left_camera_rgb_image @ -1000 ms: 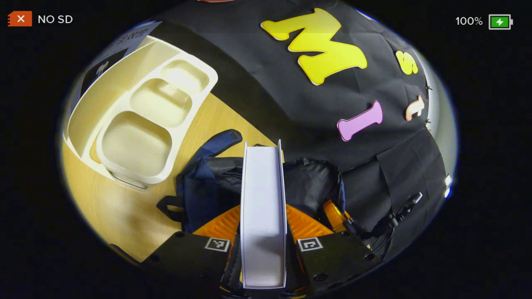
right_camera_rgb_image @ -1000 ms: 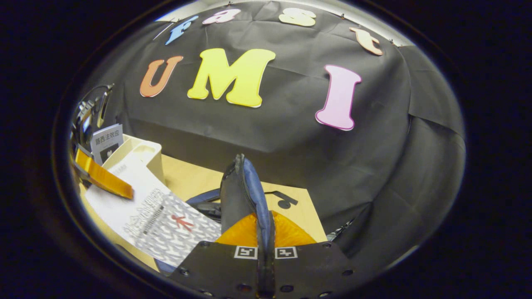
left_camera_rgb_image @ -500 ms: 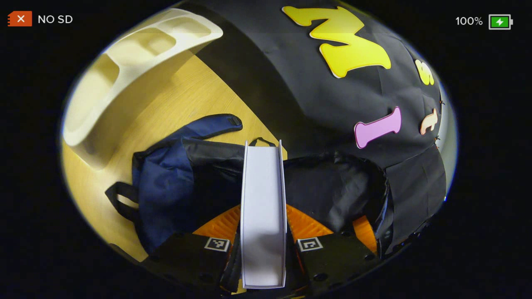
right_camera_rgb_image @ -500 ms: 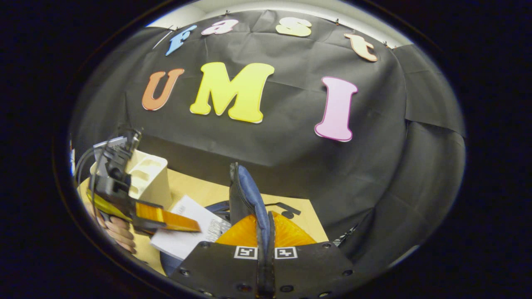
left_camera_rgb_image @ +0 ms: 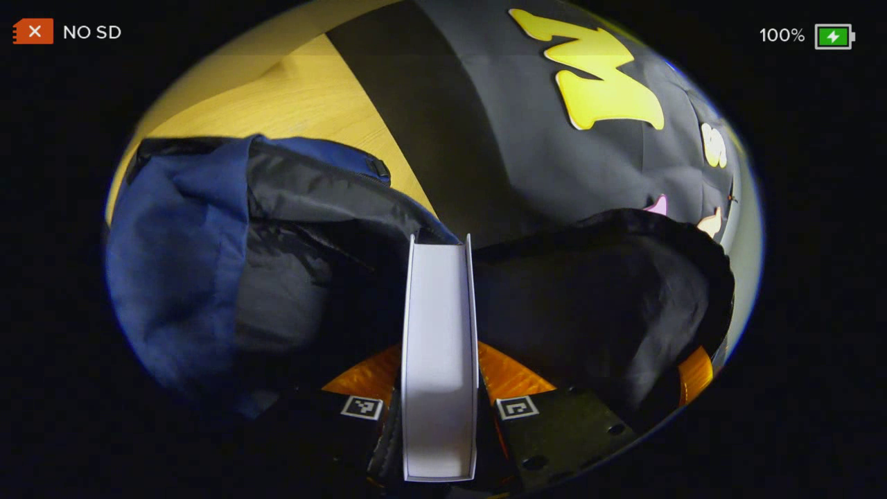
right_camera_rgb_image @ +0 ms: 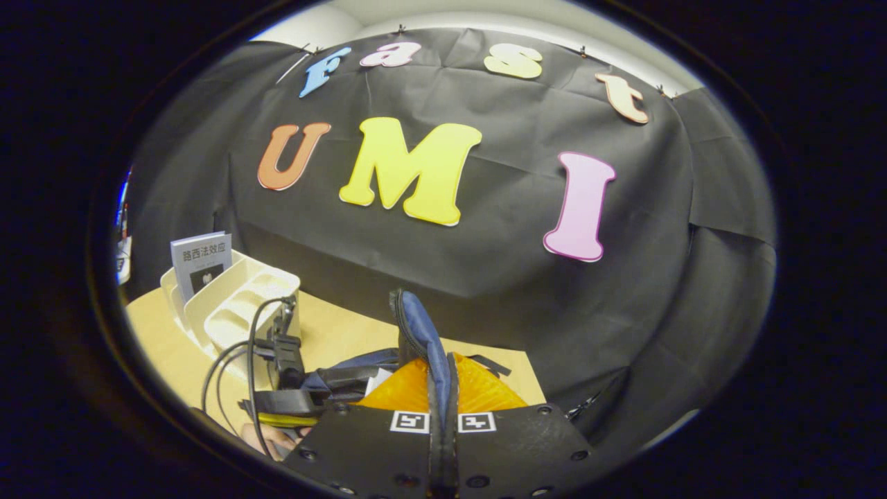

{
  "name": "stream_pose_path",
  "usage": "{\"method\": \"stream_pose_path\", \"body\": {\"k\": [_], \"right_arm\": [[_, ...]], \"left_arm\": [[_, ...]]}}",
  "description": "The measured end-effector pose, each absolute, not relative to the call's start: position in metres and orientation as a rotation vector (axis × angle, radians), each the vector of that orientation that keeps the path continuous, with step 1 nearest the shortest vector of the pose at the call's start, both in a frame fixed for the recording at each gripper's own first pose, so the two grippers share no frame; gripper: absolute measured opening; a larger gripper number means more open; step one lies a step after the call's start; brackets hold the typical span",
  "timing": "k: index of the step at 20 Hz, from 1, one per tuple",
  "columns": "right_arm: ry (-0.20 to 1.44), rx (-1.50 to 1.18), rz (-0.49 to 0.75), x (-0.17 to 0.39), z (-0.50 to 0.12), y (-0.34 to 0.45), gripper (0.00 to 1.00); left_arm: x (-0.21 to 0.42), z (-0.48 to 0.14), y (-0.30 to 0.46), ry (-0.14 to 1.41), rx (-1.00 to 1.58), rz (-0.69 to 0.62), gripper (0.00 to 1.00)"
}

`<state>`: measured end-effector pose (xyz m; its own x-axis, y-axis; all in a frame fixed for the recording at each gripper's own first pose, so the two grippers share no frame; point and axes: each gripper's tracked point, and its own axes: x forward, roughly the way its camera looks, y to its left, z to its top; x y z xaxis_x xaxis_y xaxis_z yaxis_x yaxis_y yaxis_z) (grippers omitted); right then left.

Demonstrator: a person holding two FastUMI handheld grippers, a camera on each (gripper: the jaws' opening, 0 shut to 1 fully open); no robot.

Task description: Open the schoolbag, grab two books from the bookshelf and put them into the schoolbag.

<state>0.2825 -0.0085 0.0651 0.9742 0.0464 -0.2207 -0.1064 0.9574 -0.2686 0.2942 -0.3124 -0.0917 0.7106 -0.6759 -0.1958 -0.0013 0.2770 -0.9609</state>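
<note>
In the left gripper view my left gripper [left_camera_rgb_image: 439, 364] is shut on a white book [left_camera_rgb_image: 438, 312], held edge-on. The book's far end sits at the mouth of the blue schoolbag [left_camera_rgb_image: 173, 256], whose dark lining [left_camera_rgb_image: 596, 298] gapes on both sides of it. In the right gripper view my right gripper [right_camera_rgb_image: 441, 378] is shut on the schoolbag's blue zipped flap [right_camera_rgb_image: 420, 333], holding it up. The left gripper [right_camera_rgb_image: 280, 391], with its cables, dips low beside the schoolbag [right_camera_rgb_image: 360, 362]. A grey book [right_camera_rgb_image: 201, 262] stands in the white bookshelf [right_camera_rgb_image: 239, 308] at the left.
The wooden table [right_camera_rgb_image: 332, 333] carries the bookshelf and the schoolbag, and it also shows beyond the bag in the left gripper view as the table [left_camera_rgb_image: 298, 97]. A hand [right_camera_rgb_image: 267, 436] holds the left gripper. The black cloth wall stands close behind.
My left gripper has carried the white book away from the bookshelf and down to the schoolbag's mouth. The right gripper has kept the flap raised.
</note>
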Motion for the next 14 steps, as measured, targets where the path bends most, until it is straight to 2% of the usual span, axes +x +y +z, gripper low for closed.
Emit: {"method": "stream_pose_path", "body": {"k": [1,2,3,4,5,6,7,8,9,14], "right_arm": [[0.216,-0.256,0.083,0.281,0.062,-0.007,0.00],[0.218,-0.234,0.085,0.281,0.057,-0.006,0.00],[0.219,-0.224,0.080,0.281,0.053,-0.007,0.00],[0.218,-0.217,0.076,0.279,0.050,-0.010,0.00],[0.219,-0.206,0.075,0.279,0.048,-0.010,0.00],[0.223,-0.197,0.078,0.278,0.045,-0.012,0.00],[0.228,-0.192,0.078,0.278,0.043,-0.013,0.01],[0.228,-0.189,0.075,0.279,0.043,-0.016,0.00],[0.227,-0.187,0.074,0.279,0.043,-0.018,0.00],[0.226,-0.173,0.062,0.277,0.041,-0.029,0.00]], "left_arm": [[0.297,-0.097,-0.312,0.648,-1.231,-0.507,0.45],[0.301,-0.106,-0.311,0.628,-1.217,-0.497,0.50],[0.302,-0.113,-0.311,0.620,-1.211,-0.499,0.40],[0.301,-0.119,-0.310,0.627,-1.203,-0.497,0.45],[0.302,-0.126,-0.310,0.644,-1.173,-0.484,0.46],[0.300,-0.137,-0.310,0.686,-1.109,-0.451,0.42],[0.296,-0.146,-0.312,0.727,-1.042,-0.452,0.57],[0.292,-0.145,-0.310,0.733,-1.001,-0.452,0.59],[0.288,-0.145,-0.312,0.741,-0.964,-0.453,0.74],[0.286,-0.150,-0.316,0.774,-0.794,-0.448,0.90]]}}
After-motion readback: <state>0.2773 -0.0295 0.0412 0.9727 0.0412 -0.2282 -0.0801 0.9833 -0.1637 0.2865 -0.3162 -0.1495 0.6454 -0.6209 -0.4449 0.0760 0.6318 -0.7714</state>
